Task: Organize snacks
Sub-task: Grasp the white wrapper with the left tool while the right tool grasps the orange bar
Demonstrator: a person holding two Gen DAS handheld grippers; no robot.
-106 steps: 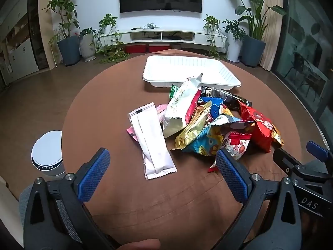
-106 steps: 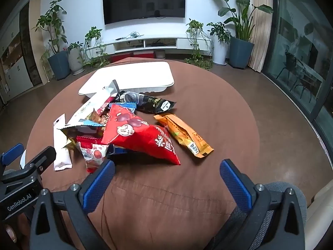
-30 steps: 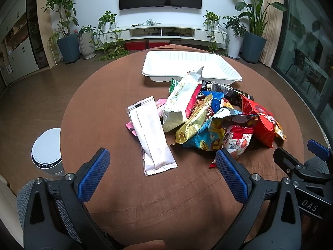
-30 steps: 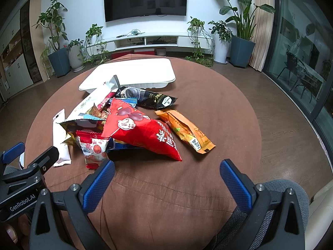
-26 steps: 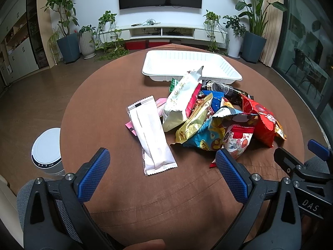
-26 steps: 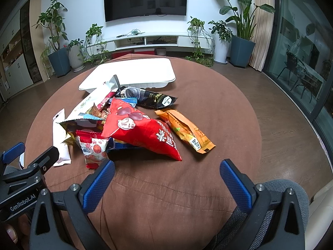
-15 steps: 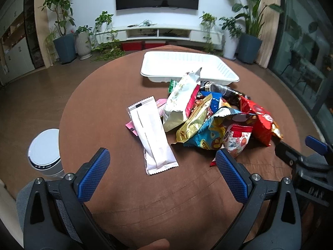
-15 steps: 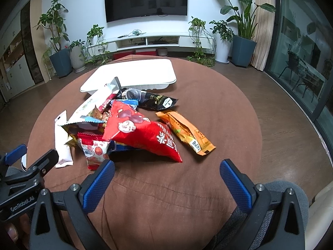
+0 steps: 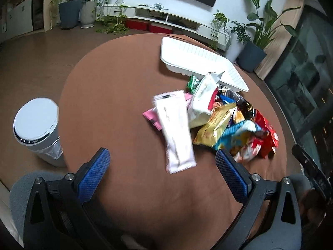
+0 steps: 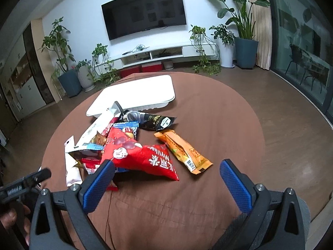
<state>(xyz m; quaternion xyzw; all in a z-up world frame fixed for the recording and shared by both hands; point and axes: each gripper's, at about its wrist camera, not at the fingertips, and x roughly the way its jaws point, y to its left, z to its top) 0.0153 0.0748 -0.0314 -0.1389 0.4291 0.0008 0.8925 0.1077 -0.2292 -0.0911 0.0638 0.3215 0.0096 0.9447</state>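
Snack pile untouched, white tray (image 10: 133,95) waiting empty.

Both grippers spread wide, holding nothing: left gripper (image 9: 164,173) nearing the long white packet (image 9: 175,133), right gripper (image 10: 166,179) over the red bag (image 10: 143,158). Next: close on one and carry it trayward.

L tongs (image 9: 163,175): wide apart, empty | R tongs (image 10: 166,184): wide apart, empty, both held low
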